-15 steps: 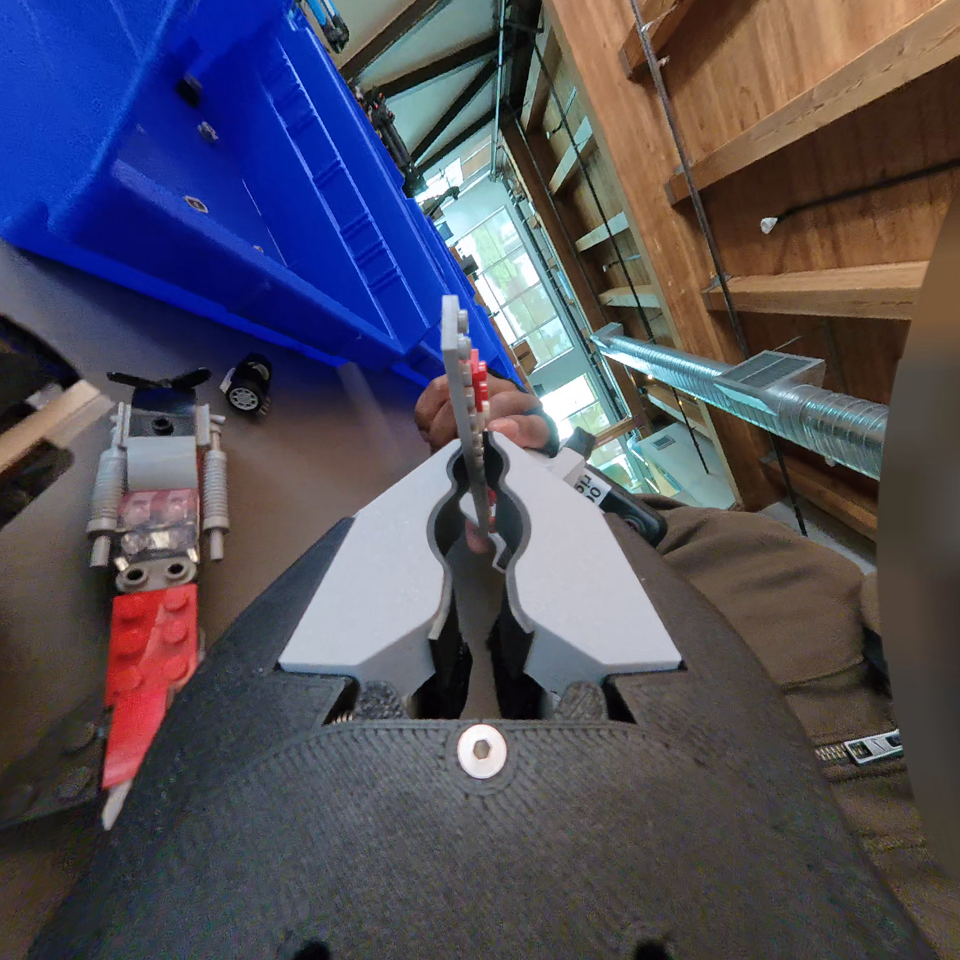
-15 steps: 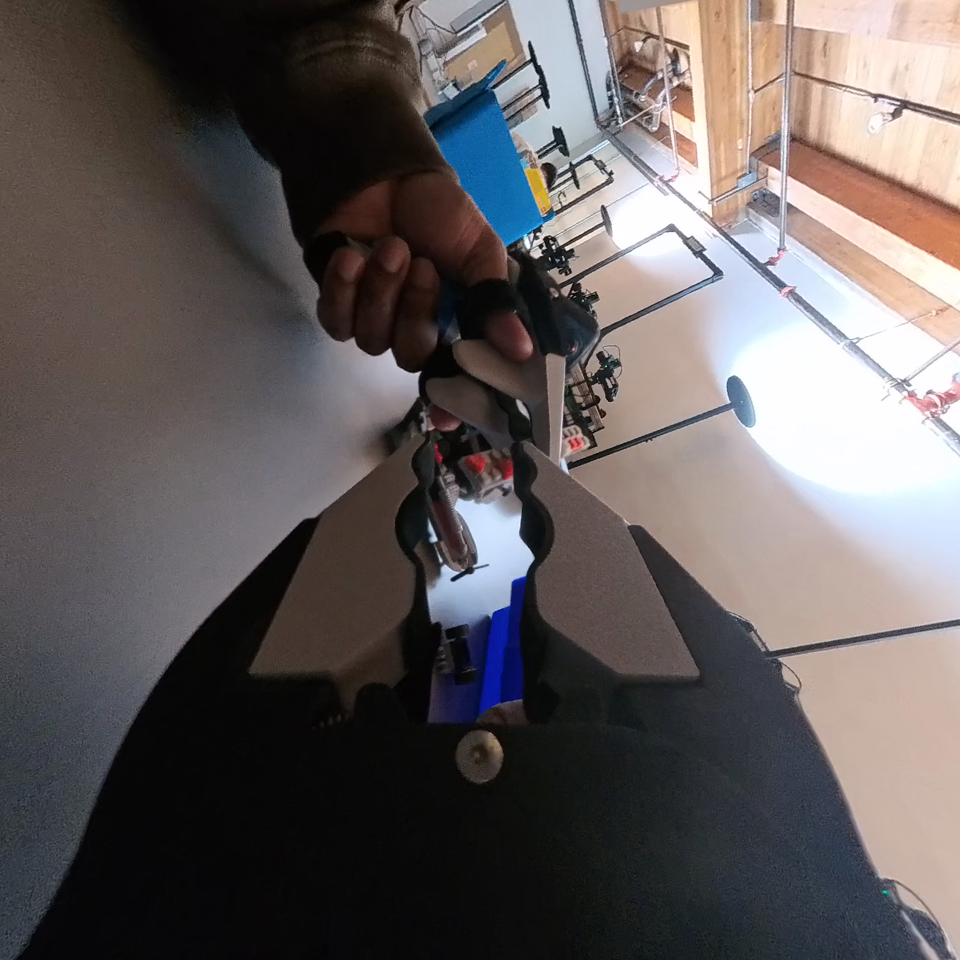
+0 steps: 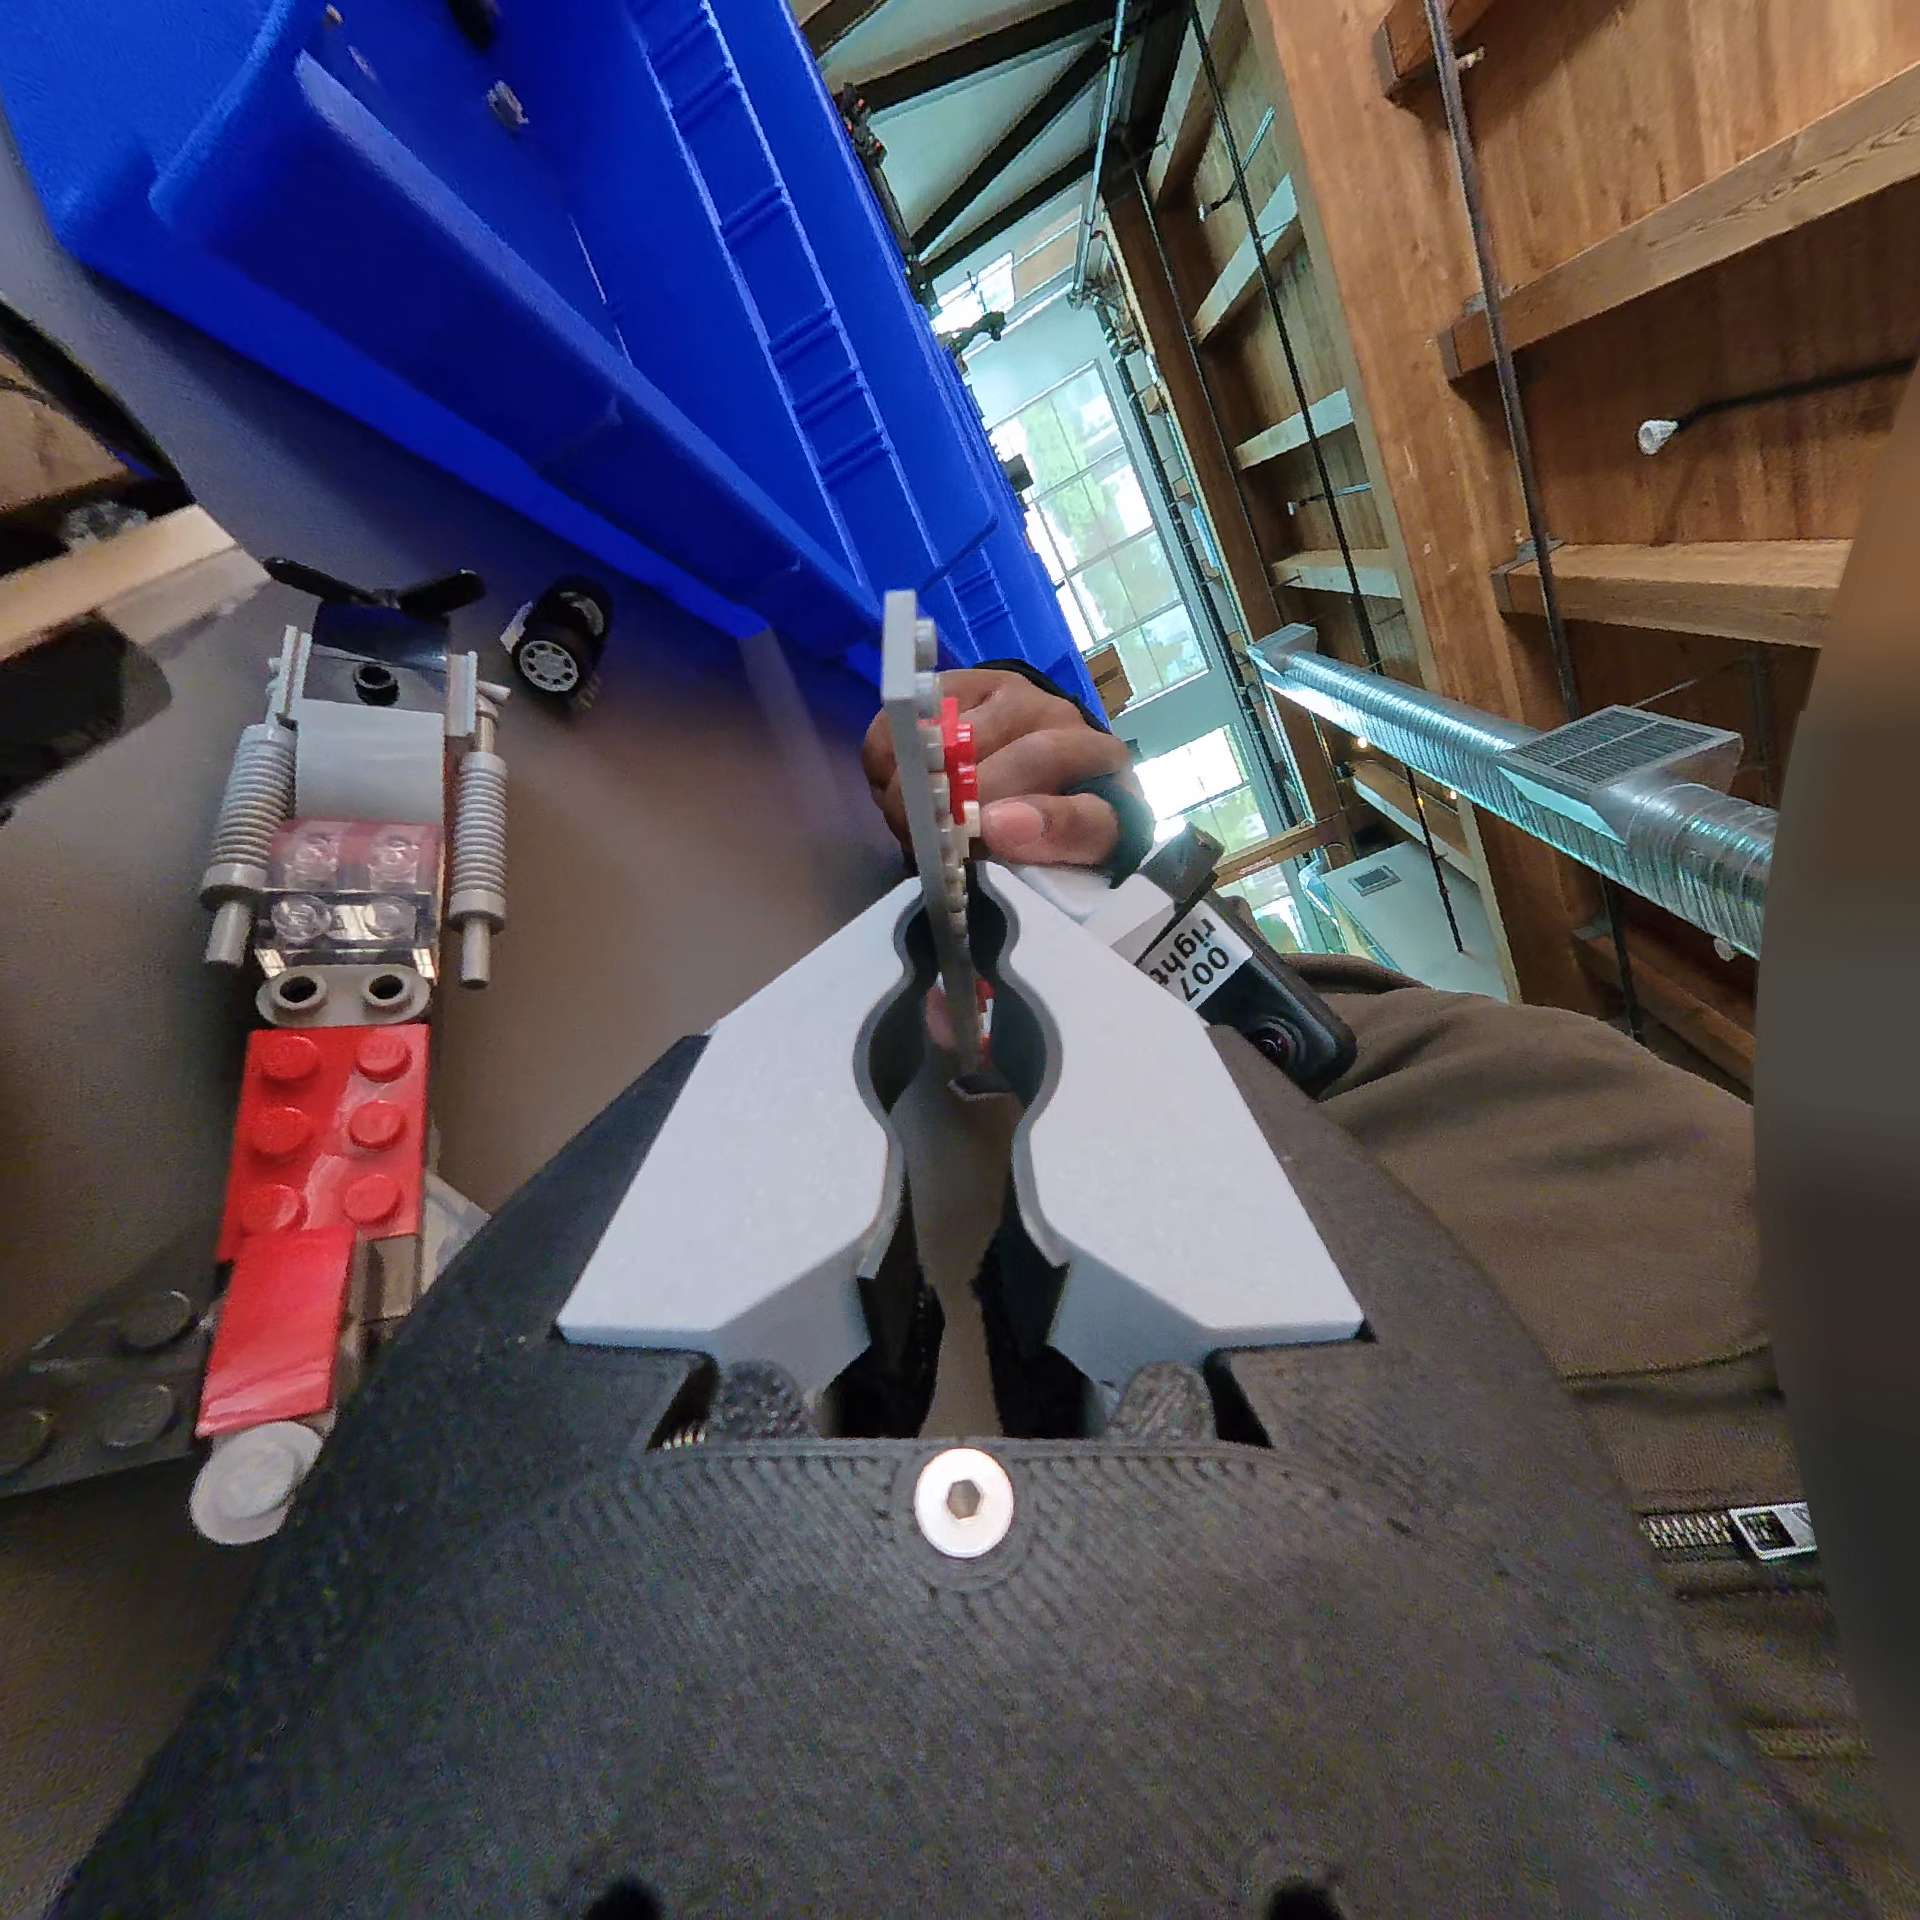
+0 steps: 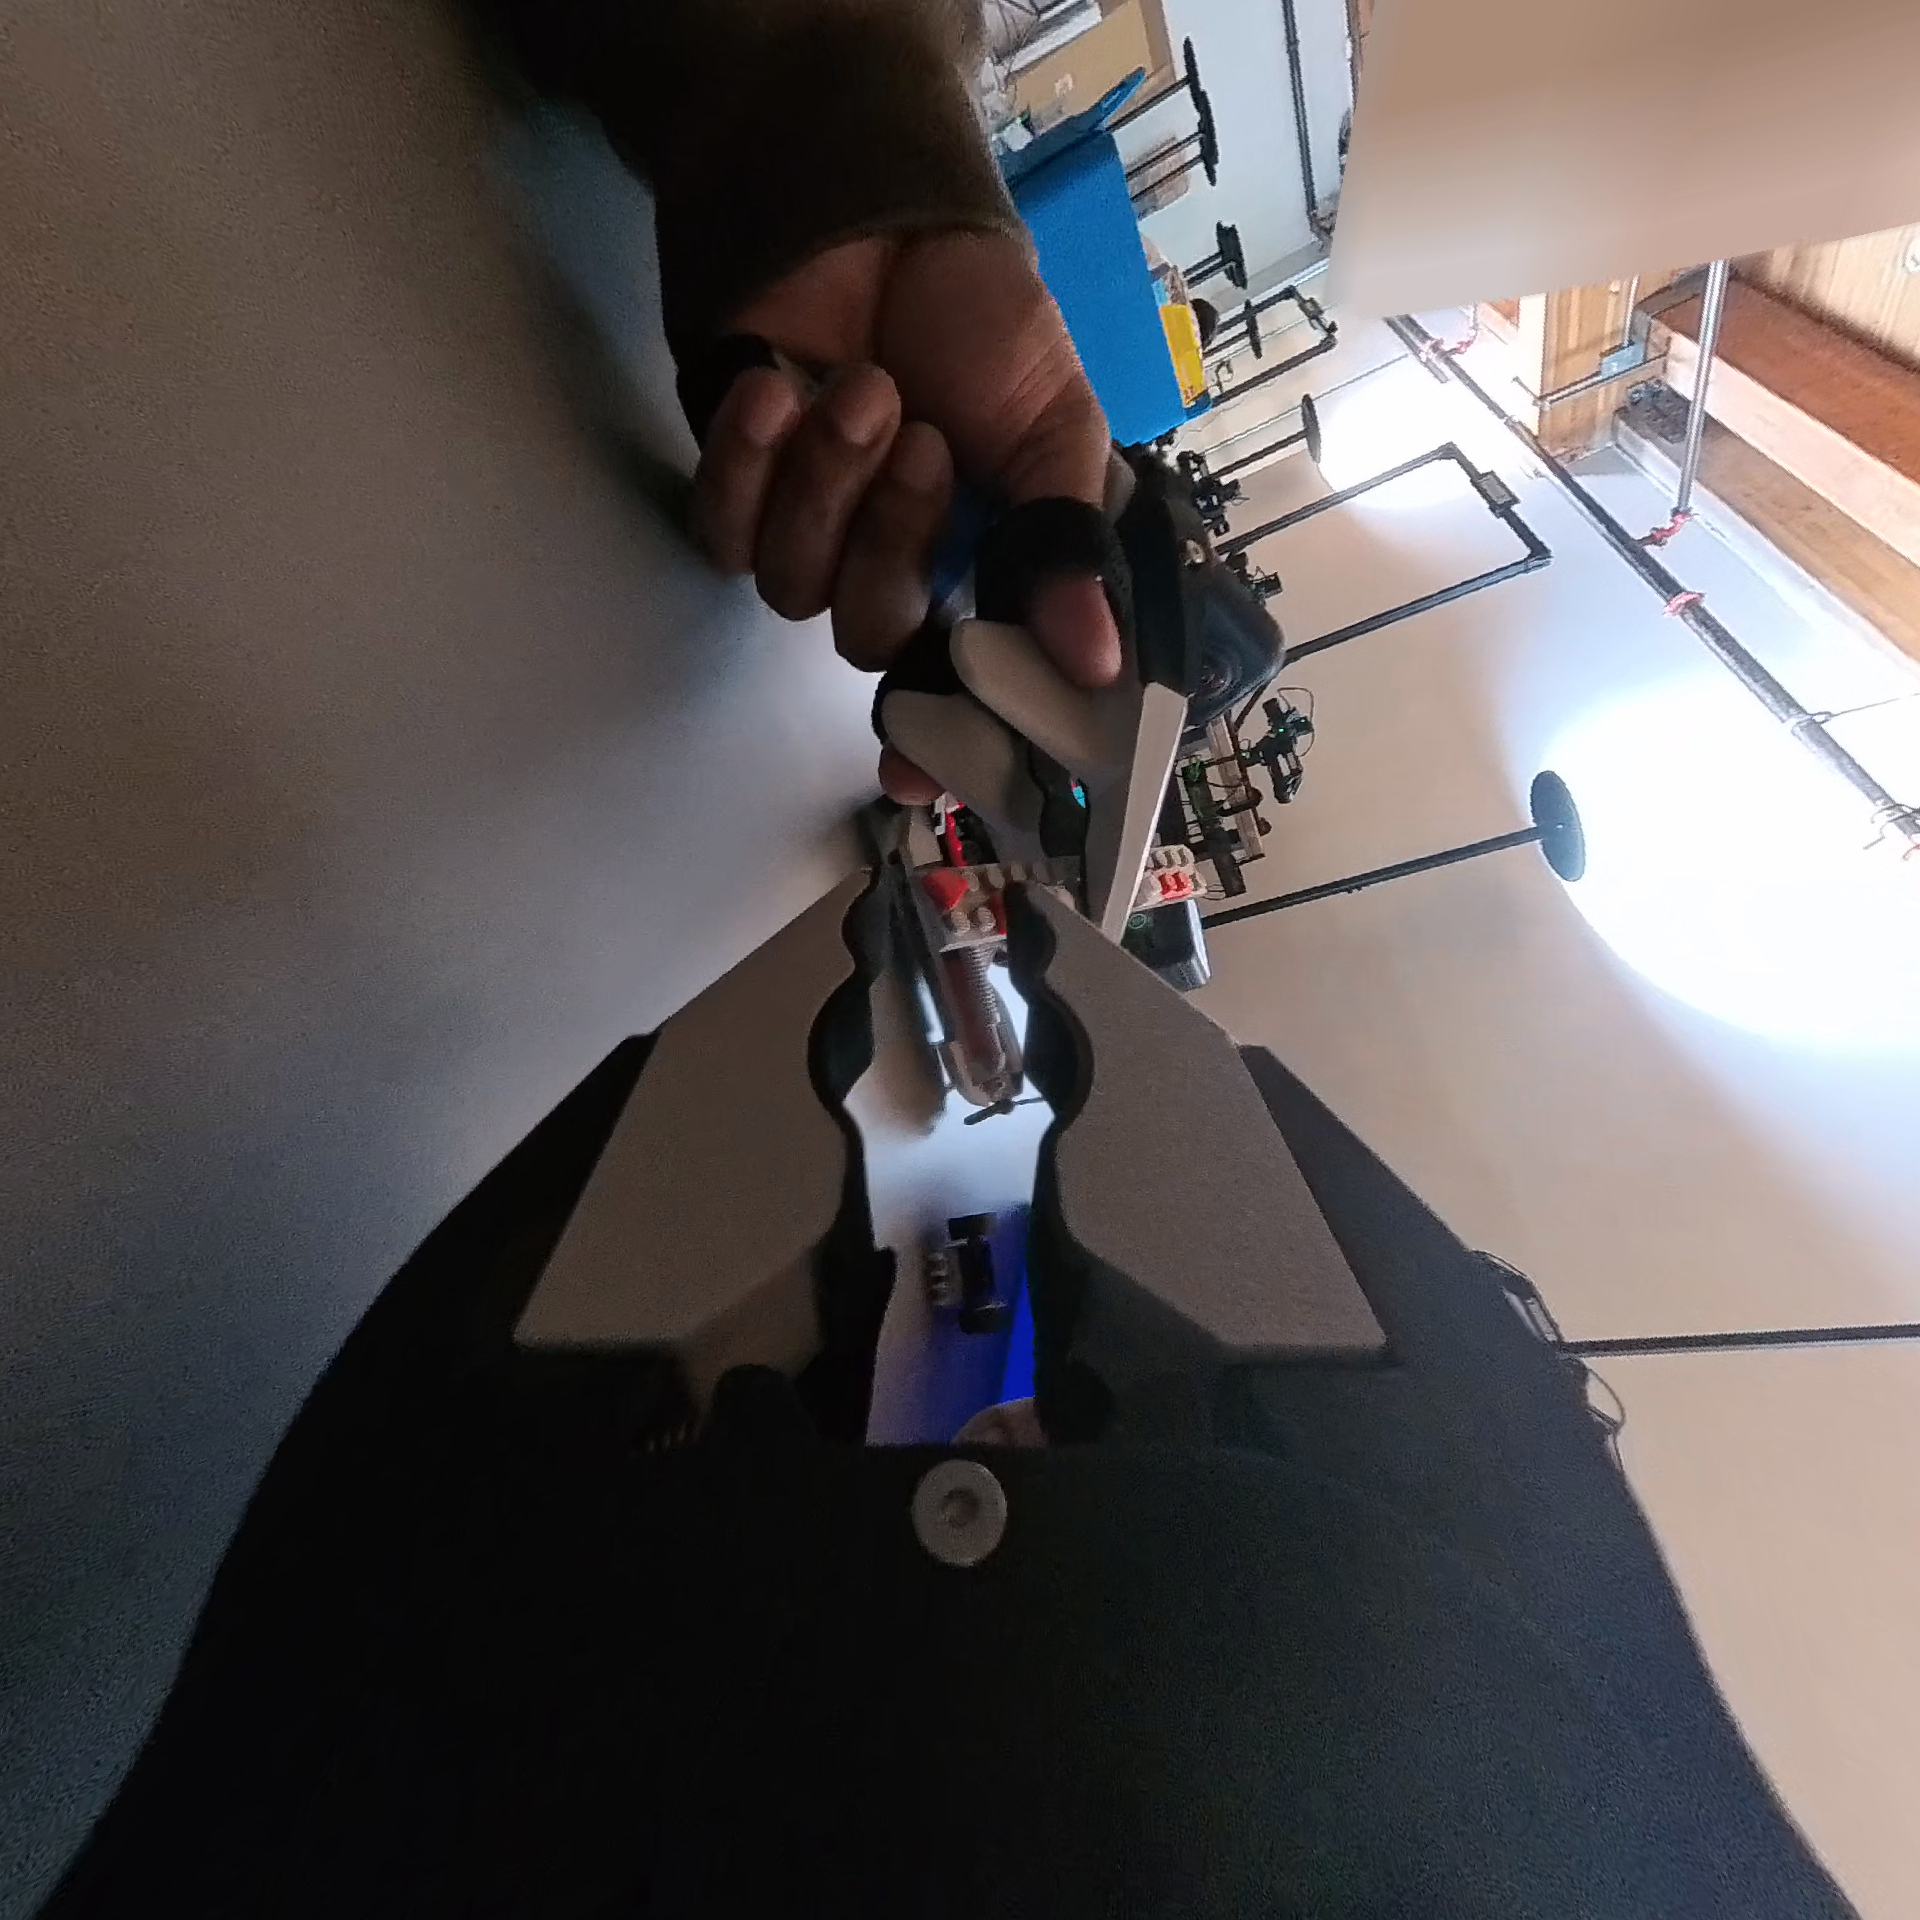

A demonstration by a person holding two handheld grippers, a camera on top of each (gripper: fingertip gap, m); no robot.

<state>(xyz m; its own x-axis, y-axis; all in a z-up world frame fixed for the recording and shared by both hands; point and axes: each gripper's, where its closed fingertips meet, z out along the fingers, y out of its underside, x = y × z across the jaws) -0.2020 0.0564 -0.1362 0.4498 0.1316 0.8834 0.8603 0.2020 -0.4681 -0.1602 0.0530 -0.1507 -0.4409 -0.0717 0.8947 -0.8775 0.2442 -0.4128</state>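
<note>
Left tongs (image 3: 951, 914) pinch a grey studded plate (image 3: 914, 727) lengthwise, pointing away; right tongs (image 4: 940, 909) stand apart.

Grey wavy-edged fingers (image 3: 790, 1101), black ribbed housing (silver screw), olive-brown sleeve (image 3: 1538, 1122).

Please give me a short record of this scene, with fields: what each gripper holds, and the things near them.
left gripper: shut on grey studded plate, held edge-on, small red pieces on it
right gripper: open, nothing gripped; the plate seems to lie just past its tips
brick model: lies on the table, left of the left gripper; red, grey and clear parts
loose wheels: beside the model
blue bins: behind
</note>
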